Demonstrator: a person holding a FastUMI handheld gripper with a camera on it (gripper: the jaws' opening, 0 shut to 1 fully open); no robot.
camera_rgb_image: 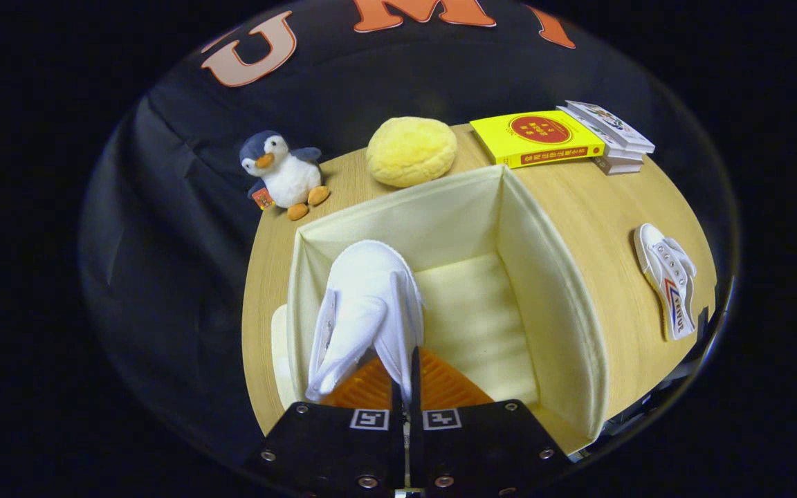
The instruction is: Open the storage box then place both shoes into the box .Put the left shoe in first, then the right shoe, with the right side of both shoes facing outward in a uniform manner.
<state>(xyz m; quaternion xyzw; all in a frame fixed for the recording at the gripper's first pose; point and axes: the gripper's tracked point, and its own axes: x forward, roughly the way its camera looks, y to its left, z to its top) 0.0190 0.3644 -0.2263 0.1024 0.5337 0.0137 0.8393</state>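
Inside the open storage box (551, 290), toward its left wall, 1 light, floppy canvas shoe (364, 304) hangs pinched by its thin edge in the closed gripper (405, 377), while right of the box the second shoe (668, 280) lies on the table, likely best gripped at its collar.

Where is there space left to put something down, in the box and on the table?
The tongs grip a white shoe over the box's near-penguin side; the floor beside it is bare. Bare table lies between the box, the books and the second shoe. The penguin and yellow cushion crowd the far edge.
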